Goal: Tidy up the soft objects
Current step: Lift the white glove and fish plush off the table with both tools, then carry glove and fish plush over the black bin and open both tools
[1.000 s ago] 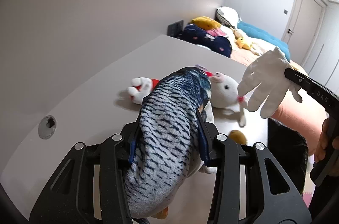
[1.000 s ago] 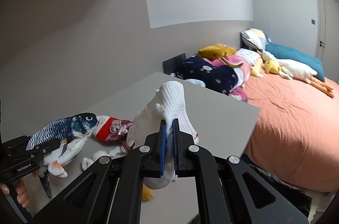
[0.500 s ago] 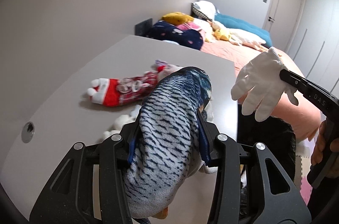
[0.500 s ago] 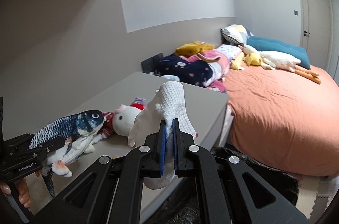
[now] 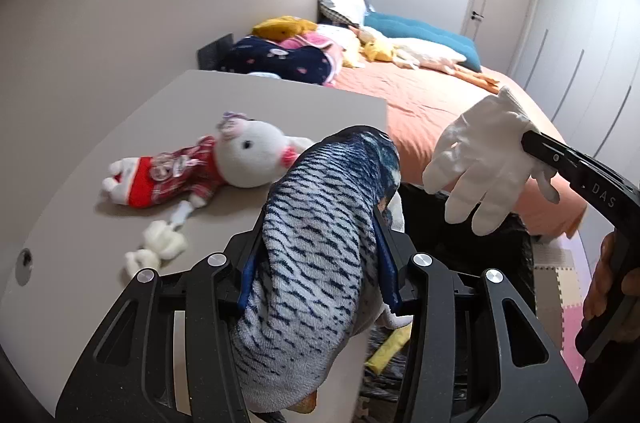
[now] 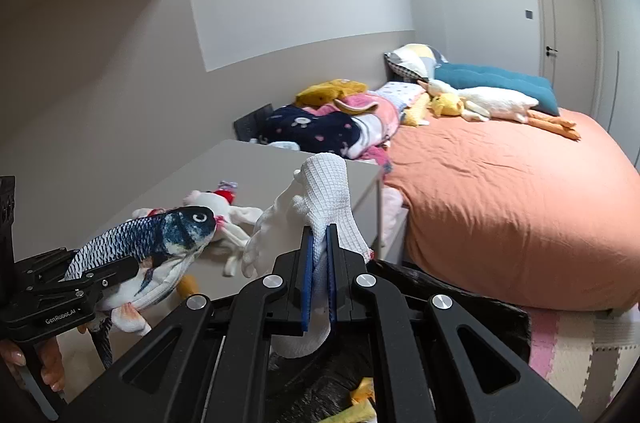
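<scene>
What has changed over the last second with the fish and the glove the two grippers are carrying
Both grippers swung away from the table toward the dark bag beside the bed. The fish plush now hangs past the table edge, and the white doll slid left in the left wrist view. Unchanged: the left gripper grips the fish, the right gripper stays shut on the white glove, nothing released.

We see a plush fish [image 5: 316, 255], blue-grey with dark scale dashes and a white belly, lifted off the grey table, head pointing away. A white knitted glove [image 5: 484, 167] hangs in the air to its right, fingers drooping. A white plush doll [image 5: 208, 167] in a red plaid dress lies flat on the table behind them.
</scene>
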